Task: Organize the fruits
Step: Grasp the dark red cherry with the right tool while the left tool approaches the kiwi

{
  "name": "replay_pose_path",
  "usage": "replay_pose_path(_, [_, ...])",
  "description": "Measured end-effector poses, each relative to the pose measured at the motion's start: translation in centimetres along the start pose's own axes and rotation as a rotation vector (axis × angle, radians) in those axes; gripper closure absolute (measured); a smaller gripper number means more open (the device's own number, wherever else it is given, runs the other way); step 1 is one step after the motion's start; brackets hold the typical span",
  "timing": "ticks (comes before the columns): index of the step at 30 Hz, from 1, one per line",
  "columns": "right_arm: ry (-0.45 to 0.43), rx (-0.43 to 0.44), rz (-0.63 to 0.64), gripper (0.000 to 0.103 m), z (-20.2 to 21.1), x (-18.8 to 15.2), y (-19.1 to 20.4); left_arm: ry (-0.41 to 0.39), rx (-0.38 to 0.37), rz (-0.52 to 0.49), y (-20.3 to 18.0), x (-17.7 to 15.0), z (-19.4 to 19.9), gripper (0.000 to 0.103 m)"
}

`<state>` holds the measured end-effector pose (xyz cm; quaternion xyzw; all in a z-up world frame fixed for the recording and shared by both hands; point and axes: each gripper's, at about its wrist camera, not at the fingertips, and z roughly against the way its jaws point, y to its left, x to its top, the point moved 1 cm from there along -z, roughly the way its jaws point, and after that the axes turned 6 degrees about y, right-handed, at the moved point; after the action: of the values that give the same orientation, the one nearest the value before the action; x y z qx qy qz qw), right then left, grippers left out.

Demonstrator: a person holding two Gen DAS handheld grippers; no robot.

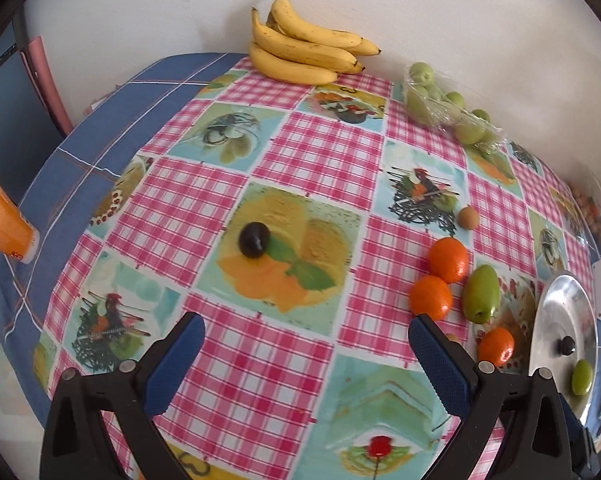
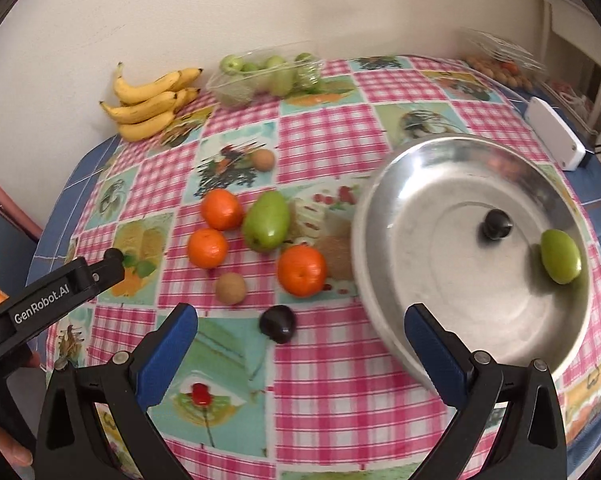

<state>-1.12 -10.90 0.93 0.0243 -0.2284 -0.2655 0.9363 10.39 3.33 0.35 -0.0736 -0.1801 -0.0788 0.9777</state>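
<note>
My left gripper is open over the checked tablecloth, and a dark plum lies ahead of it. To its right are three oranges, a large green fruit and a brown fruit. My right gripper is also open, with a second dark plum just ahead between its fingers, untouched. The steel dish sits at right with a black knob in its middle. It holds one small green fruit. Oranges, the large green fruit and a brown fruit lie left of it.
Bananas and a plastic tray of green fruit stand against the back wall. An orange cup lies at the table's left edge. A white box sits behind the dish. The left gripper's black body reaches in from the left.
</note>
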Motion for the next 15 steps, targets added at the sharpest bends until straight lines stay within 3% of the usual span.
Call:
replay_pose_path(9, [0.075, 0.060, -0.009, 0.000, -2.0, -0.7, 1.4, 0.028, -0.028, 0.031, 1.6, 0.1, -1.4, 0.000])
replay_pose_path(13, [0.056, 0.006, 0.031, 0.000, -2.3, -0.5, 1.7, 0.046, -0.087, 0.013, 0.8, -0.2, -2.1, 0.000])
replay_pose_path(15, [0.075, 0.031, 0.026, 0.000, -2.8, -0.6, 1.5, 0.048, -0.089, -0.016, 0.1, -0.3, -2.3, 0.000])
